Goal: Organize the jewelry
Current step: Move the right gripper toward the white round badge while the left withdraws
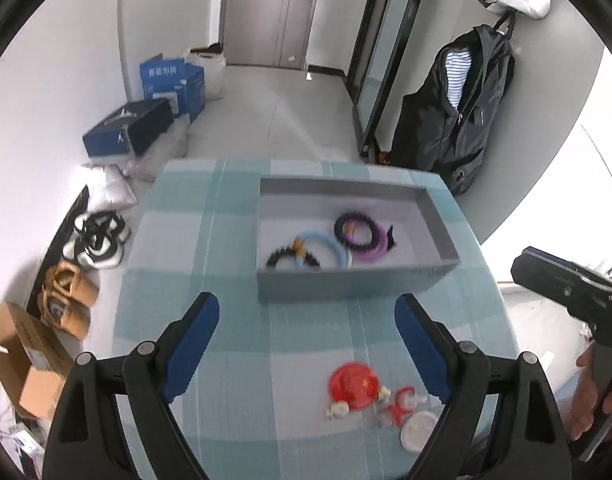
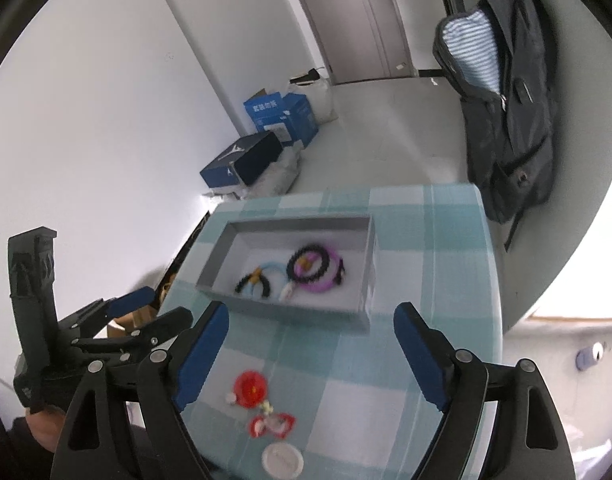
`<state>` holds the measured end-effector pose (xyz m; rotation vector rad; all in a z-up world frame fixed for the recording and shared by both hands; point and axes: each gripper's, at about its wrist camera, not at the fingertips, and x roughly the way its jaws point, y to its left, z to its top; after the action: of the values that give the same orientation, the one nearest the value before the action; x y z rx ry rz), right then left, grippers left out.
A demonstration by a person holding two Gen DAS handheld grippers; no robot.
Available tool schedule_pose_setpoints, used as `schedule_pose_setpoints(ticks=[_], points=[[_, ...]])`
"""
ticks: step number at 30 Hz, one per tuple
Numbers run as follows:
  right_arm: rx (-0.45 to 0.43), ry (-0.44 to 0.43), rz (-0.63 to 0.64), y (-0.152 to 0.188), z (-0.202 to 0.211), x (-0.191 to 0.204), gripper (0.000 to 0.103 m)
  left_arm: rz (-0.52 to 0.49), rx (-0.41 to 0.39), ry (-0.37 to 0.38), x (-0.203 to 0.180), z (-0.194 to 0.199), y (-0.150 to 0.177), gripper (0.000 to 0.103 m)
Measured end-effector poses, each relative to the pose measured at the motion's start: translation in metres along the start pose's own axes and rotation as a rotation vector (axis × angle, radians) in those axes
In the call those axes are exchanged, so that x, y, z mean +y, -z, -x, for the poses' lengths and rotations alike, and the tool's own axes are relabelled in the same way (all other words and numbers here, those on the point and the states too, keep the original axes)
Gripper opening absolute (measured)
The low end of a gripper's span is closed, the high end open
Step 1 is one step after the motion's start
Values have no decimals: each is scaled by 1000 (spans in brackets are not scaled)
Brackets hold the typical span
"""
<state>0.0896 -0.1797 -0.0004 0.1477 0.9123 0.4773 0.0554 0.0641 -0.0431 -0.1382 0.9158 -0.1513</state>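
Observation:
A grey box [image 1: 345,286] [image 2: 284,314] sits on the blue-checked tablecloth and holds a black bead bracelet [image 1: 355,232] [image 2: 311,266], a purple ring [image 1: 373,250] [image 2: 325,284], a light blue ring [image 1: 325,246] [image 2: 272,268] and a second black bracelet [image 1: 290,258] [image 2: 252,282]. Nearer me lie a red disc charm [image 1: 353,386] [image 2: 250,390], small red and white pieces [image 1: 401,404] [image 2: 272,424] and a white disc [image 1: 417,430] [image 2: 282,458]. My left gripper [image 1: 307,320] is open and empty, held short of the box. My right gripper [image 2: 311,330] is open and empty too.
The table's far edge [image 1: 298,164] drops to the floor. Blue boxes [image 1: 172,84], shoes [image 1: 96,240] and cardboard [image 1: 30,364] lie at left. A dark jacket [image 1: 457,112] hangs at right. The right gripper's body [image 1: 577,292] shows at right; the left gripper [image 2: 118,320] shows in the right wrist view.

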Motion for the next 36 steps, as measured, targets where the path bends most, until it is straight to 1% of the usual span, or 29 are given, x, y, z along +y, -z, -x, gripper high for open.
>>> schedule_pose_setpoints(ticks=[4, 7, 12, 15, 16, 17, 20, 26, 30, 32, 33, 34, 36], points=[[10, -1, 8, 20, 5, 4, 85, 31, 6, -8, 3, 3, 11, 87], [36, 1, 21, 38, 7, 6, 85, 59, 42, 25, 1, 3, 21, 87], [83, -28, 60, 68, 9, 13, 85, 46, 66, 20, -8, 2, 34, 87], [121, -42, 80, 83, 1, 17, 85, 42, 106, 12, -9, 1, 39, 87], [133, -44, 86, 87, -1, 18, 85, 45, 120, 23, -8, 1, 40, 87], [149, -42, 95, 91, -3, 19, 85, 49, 125, 28, -7, 3, 42, 87], [202, -35, 141, 105, -12, 25, 85, 59, 131, 9, -4, 10, 48, 87], [242, -7, 200, 118, -29, 33, 84, 90, 174, 17, 2, 6, 59, 87], [254, 3, 224, 122, -35, 40, 72, 77, 189, 2, 5, 2, 63, 87], [243, 23, 263, 123, -36, 46, 72, 85, 193, 0, 8, 1, 63, 87], [248, 26, 275, 124, -38, 48, 71, 94, 195, 0, 11, 0, 63, 87], [257, 28, 275, 125, -41, 48, 64, 105, 197, 1, 13, 0, 64, 87], [275, 50, 276, 127, -47, 47, 56, 130, 206, 0, 19, -2, 64, 87]])
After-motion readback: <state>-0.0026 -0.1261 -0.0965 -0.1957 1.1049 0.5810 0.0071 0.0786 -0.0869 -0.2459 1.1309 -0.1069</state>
